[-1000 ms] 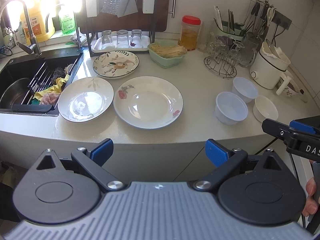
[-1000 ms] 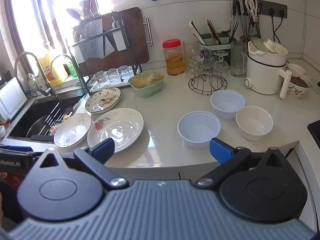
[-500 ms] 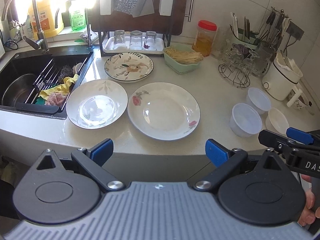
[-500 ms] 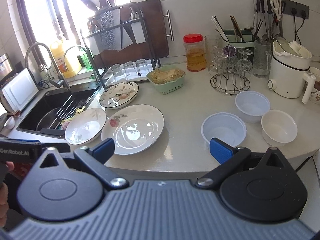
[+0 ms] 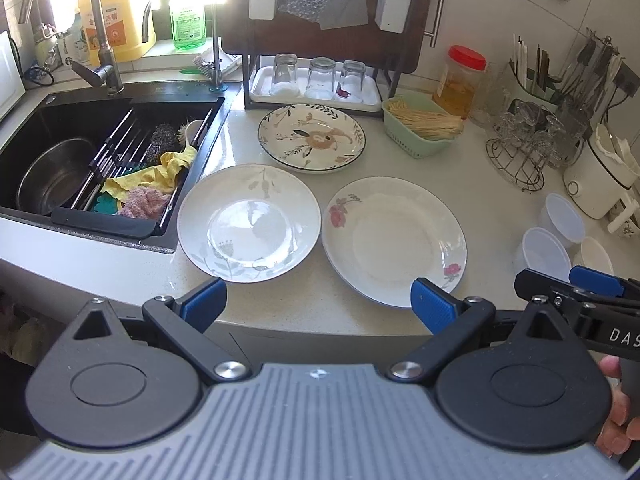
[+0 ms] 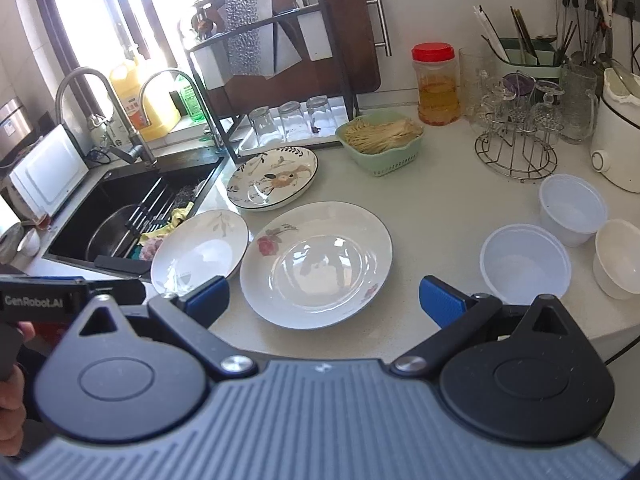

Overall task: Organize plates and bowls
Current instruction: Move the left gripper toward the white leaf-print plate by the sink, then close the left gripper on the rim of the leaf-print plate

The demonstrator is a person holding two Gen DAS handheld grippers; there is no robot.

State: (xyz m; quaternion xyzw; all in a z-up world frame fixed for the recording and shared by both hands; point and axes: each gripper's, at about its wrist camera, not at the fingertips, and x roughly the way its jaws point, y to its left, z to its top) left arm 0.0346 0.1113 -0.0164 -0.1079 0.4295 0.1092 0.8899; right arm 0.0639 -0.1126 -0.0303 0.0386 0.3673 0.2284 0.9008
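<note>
Both grippers hang in front of the counter's front edge, and nothing is between their fingers. The left gripper has its jaws wide apart and faces the plates; the right gripper is also wide apart and looks more to the bowls. This seems to be the start of the task, because every dish lies alone and nothing is stacked.

Three plates lie flat on the counter. The grey-leaf plate is near the front edge, just beside the sink. The rose plate is next to it, their rims nearly touching. The rabbit plate lies behind them, toward the back edge.

Three bowls stand close together near the right end: the front plastic bowl, the back plastic bowl and the white bowl. Probably each hand takes the group on its own side.
</note>
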